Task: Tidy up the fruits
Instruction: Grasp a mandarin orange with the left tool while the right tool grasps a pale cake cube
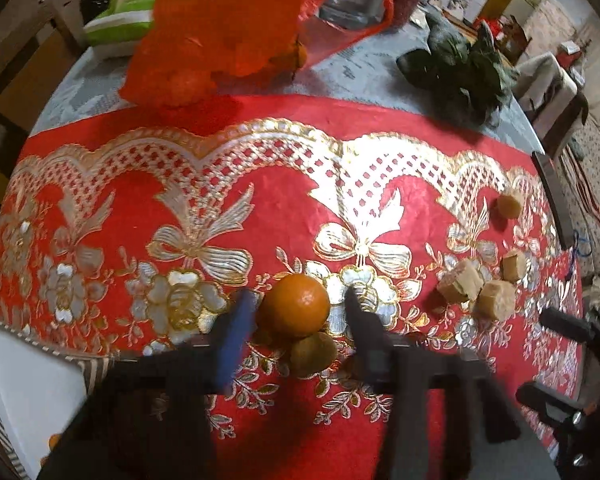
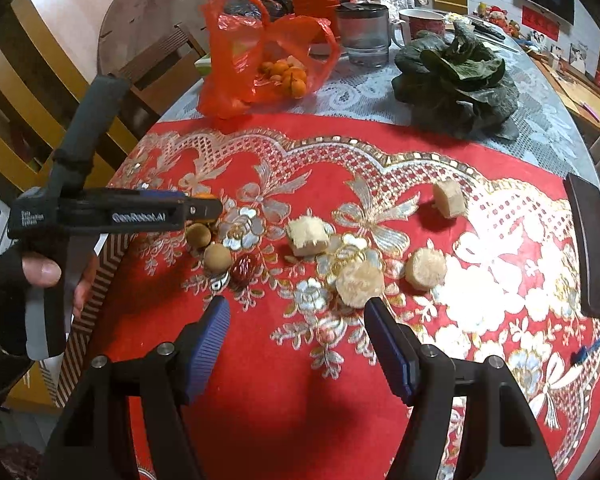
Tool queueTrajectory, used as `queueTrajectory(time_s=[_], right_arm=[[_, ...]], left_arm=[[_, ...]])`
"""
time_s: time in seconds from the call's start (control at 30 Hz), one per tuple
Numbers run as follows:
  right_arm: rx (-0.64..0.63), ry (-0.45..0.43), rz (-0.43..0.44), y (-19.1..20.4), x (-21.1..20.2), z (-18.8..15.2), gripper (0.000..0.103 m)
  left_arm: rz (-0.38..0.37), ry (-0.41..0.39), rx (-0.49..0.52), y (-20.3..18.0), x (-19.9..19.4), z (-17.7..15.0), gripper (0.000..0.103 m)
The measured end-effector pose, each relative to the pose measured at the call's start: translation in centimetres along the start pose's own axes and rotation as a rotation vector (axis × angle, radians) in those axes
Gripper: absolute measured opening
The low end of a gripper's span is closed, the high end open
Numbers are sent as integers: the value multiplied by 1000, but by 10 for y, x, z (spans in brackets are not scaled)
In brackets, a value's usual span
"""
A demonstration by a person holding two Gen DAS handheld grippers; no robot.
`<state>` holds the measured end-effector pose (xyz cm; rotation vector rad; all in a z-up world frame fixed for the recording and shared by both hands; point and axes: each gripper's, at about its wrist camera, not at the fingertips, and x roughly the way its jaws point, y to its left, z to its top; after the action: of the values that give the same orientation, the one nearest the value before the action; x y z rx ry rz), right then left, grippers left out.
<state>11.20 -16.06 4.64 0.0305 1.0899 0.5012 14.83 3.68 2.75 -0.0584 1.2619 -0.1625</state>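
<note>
Red-and-gold embossed cloth (image 1: 284, 152) covers the near half of a round table, with white lace cloth beyond it. On the red cloth sits the mandarin orange (image 1: 294, 305), framed by the left gripper (image 1: 298, 300), whose jaws stand a little wider than the fruit, 1 finger on each side, neither clearly pressing it. Touching the orange on its near side is a brown longan (image 1: 313, 353); the right-wrist view shows 2 longans (image 2: 208, 246) and a dark red date (image 2: 244, 268) close together under the left tool. The step in hand looks like grasping the orange. To do it well, the fingers should close across the fruit's widest part, gently, and lift straight up so the longan is not knocked rolling. The right gripper (image 2: 296, 310) hovers wide apart and empty above the cloth, just short of a pale round cut piece (image 2: 359, 282), 1 of several such chunks scattered there. Farther back lie an orange plastic bag (image 2: 256, 60) holding small oranges and a bunch of leafy greens (image 2: 456, 76).
</note>
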Motion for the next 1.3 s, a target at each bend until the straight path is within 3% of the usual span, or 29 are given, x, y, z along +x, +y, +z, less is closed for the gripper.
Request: queueTrajectory(time_s=[0.27, 0.53, 1.03, 1.3], right_arm=[[-83, 21, -21, 6, 33, 30, 72], [-144, 105, -50, 9, 70, 36, 34], [-134, 1, -33, 23, 15, 29, 34], [-149, -8, -19, 48, -2, 14, 34]], left_arm=[[-21, -29, 11, 5, -2, 0, 33], [-13, -50, -23, 15, -19, -5, 33], [41, -93, -26, 16, -51, -26, 33], [49, -117, -28, 11, -69, -45, 33]])
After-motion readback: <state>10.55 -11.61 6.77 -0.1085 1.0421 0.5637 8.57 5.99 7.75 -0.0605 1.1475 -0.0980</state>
